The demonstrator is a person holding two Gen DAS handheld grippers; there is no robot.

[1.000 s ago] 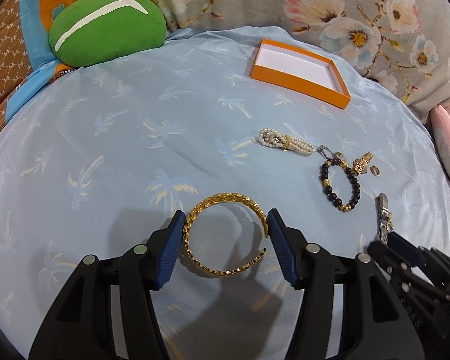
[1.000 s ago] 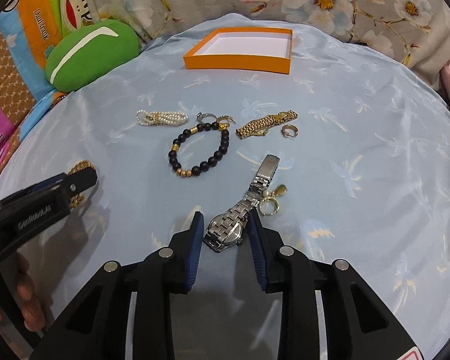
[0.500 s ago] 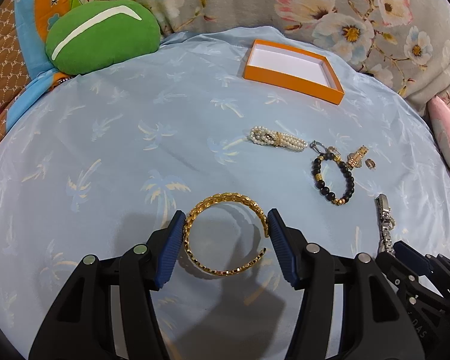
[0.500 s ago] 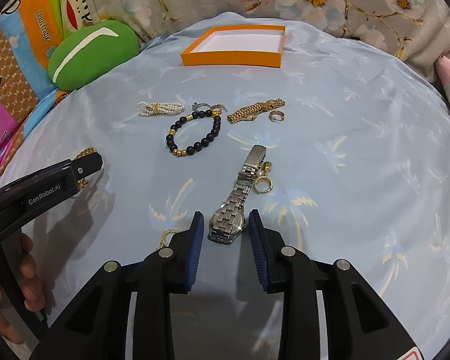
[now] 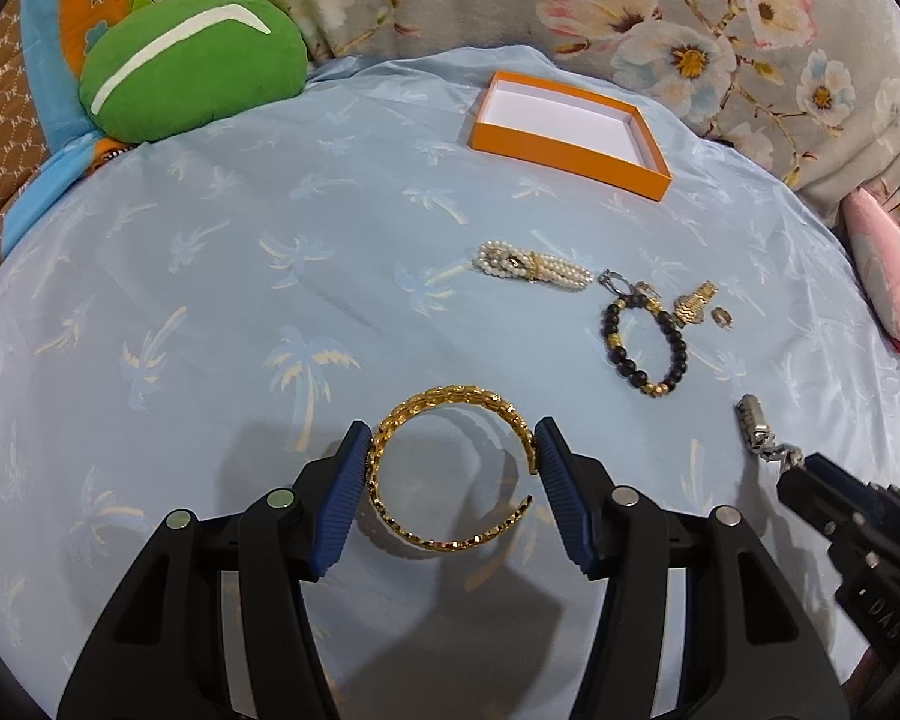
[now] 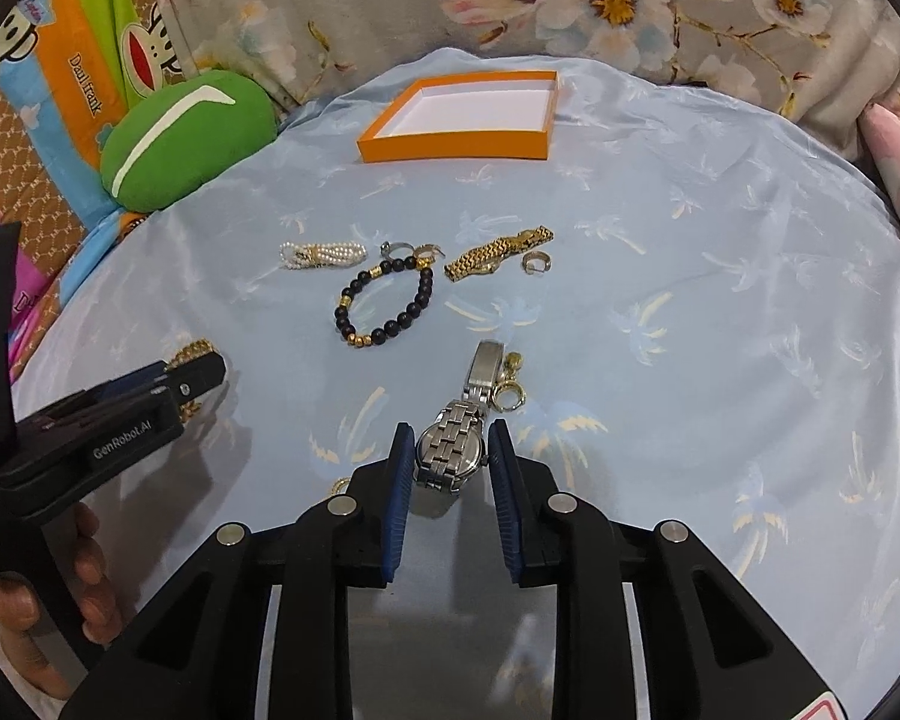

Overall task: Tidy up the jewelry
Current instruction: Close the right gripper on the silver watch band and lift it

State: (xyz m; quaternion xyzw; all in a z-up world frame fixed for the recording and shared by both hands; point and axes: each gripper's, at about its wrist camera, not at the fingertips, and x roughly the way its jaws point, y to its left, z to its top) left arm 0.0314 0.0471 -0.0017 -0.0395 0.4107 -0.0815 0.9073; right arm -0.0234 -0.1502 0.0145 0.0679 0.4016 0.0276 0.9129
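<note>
At the lower centre of both frames, the left tool (image 5: 453,468) stayed clamped on the gold bangle (image 5: 450,474) while the right tool (image 6: 450,468), closing on the silver watch (image 6: 453,456), had raised it off the blue cloth (image 6: 690,300), both ready for the orange box (image 6: 450,150) at upper centre.

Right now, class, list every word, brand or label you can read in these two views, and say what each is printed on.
"GenRobot.AI": side of the black left tool.
"Daul frank": orange cartoon-print cushion, seen from the right wrist.
"DAS": partial lettering on the black right tool, rest cut off.
Small lettering on the cartoon's cap: too small to read.
</note>
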